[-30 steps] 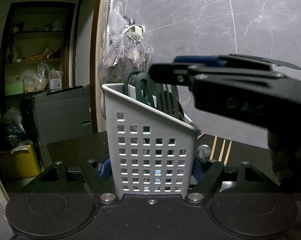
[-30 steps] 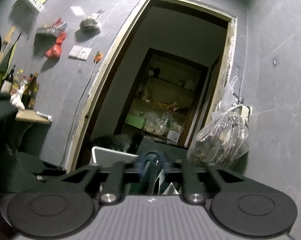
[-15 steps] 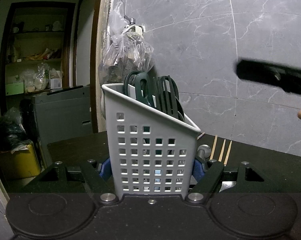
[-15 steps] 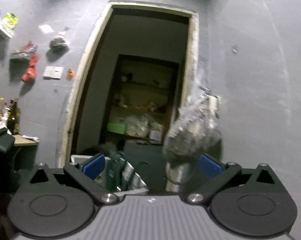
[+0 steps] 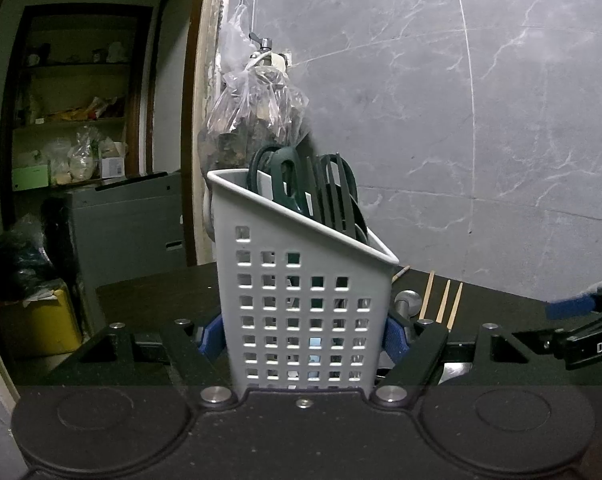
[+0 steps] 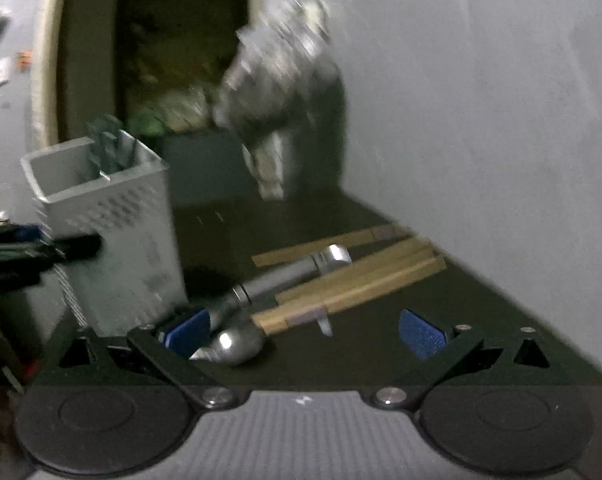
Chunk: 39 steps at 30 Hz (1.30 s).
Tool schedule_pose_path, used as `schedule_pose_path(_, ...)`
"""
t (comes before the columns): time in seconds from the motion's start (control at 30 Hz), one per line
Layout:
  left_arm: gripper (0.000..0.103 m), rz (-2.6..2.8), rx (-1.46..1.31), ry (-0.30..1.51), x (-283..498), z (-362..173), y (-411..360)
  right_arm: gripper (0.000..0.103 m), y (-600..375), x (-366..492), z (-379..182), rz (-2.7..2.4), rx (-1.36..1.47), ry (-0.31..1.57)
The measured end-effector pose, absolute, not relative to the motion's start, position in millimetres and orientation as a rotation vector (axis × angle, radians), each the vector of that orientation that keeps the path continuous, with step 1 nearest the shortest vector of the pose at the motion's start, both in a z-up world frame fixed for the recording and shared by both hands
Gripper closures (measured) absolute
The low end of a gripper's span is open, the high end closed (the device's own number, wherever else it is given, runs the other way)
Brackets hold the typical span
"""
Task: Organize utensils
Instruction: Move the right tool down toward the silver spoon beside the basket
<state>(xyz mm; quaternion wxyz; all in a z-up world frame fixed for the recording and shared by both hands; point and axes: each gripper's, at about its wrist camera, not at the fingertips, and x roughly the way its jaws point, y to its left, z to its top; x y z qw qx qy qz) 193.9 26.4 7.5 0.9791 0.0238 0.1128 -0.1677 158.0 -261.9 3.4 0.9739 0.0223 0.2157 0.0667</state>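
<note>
My left gripper (image 5: 303, 330) is shut on a white perforated utensil basket (image 5: 301, 292), its blue pads pressing both side walls. Dark green scissors (image 5: 289, 184) and a slotted dark utensil (image 5: 339, 196) stand inside the basket. In the right wrist view the basket (image 6: 113, 236) stands at the left on the dark table (image 6: 341, 356). My right gripper (image 6: 305, 330) is open and low over the table. Just ahead of it lie a metal scoop with a grey handle (image 6: 261, 300) and wooden chopsticks (image 6: 357, 280). The view is blurred.
A grey marble-look wall (image 5: 481, 140) runs along the table's far side. A clear plastic bag (image 5: 257, 112) hangs from a hook behind the basket. A doorway with cluttered shelves (image 5: 69, 120) opens at the left. Loose chopsticks (image 5: 441, 300) lie right of the basket.
My right gripper let go of the scissors above the basket, opened wide and dropped down to the right toward the scoop and chopsticks. The left gripper and basket kept still.
</note>
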Motion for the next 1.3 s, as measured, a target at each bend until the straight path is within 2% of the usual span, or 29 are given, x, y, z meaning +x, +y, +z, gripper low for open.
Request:
schedule_pose_path(0.37,0.026,-0.338,0.05,0.226,194,8,27,0.0,-274,178,-23,0.178,0.177,0.622)
schedule_pose_path(1.07,0.026,-0.336,0.054,0.228,193,8,26,0.001,-248,214,-20,0.252,0.157,0.636)
schedule_pose_path(1.13,0.026,-0.336,0.054,0.228,193,8,26,0.003,-247,217,-20,0.243,0.153,0.636)
schedule_pose_path(1.3,0.026,-0.336,0.054,0.228,193,8,27,0.021,-241,220,-19,0.238,0.114,0.631)
